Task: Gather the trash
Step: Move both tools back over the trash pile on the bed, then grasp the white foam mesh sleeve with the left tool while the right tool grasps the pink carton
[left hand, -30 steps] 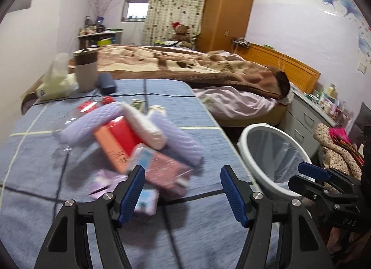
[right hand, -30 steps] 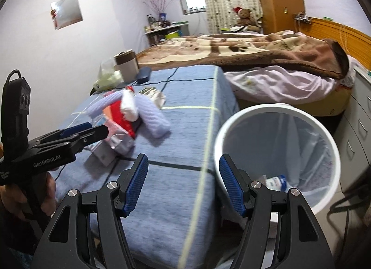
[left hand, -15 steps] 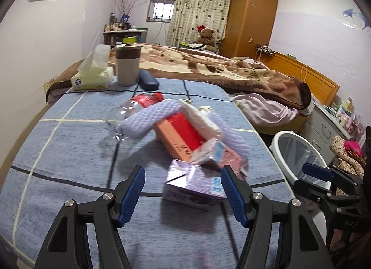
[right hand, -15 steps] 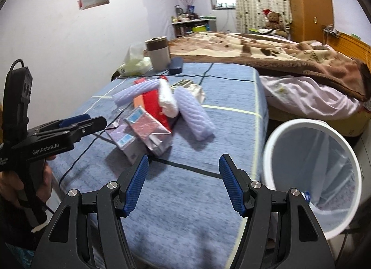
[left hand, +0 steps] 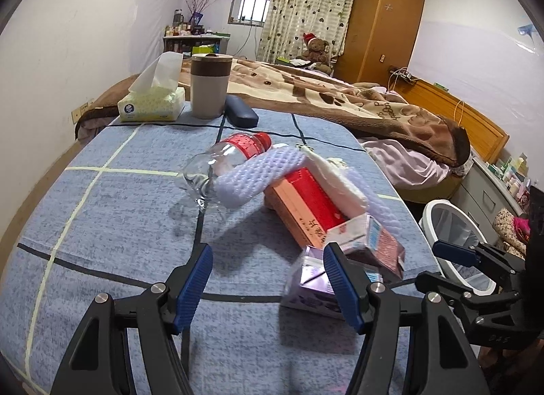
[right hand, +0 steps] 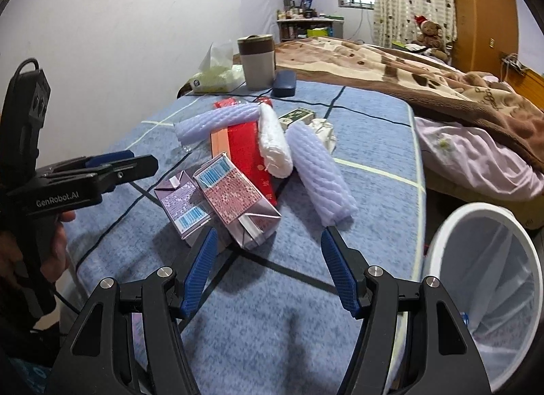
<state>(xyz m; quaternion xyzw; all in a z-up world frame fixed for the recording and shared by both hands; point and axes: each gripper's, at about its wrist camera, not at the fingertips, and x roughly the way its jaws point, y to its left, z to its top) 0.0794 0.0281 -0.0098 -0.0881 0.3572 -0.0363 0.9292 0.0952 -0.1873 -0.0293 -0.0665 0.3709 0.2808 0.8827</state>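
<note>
A pile of trash lies on the blue cloth-covered table (left hand: 112,191): an empty clear bottle (left hand: 221,163) with a red label, a red and orange box (left hand: 302,201), purple foam sleeves (right hand: 319,170), a white foam roll (right hand: 273,141), a pink carton (right hand: 238,202) and a purple carton (right hand: 183,206). My left gripper (left hand: 268,279) is open and empty, low over the table just short of the cartons. My right gripper (right hand: 268,265) is open and empty, in front of the pink carton. The white trash bin (right hand: 486,279) stands right of the table.
A tissue box (left hand: 151,105), a lidded cup (left hand: 208,88) and a dark case (left hand: 241,116) stand at the table's far end. A bed with a brown blanket (left hand: 357,102) lies beyond. Drawers (left hand: 489,187) are at the right.
Both grippers have swung left, away from the bin and toward the trash pile. The cartons now sit close in front of them. Both stay open.
</note>
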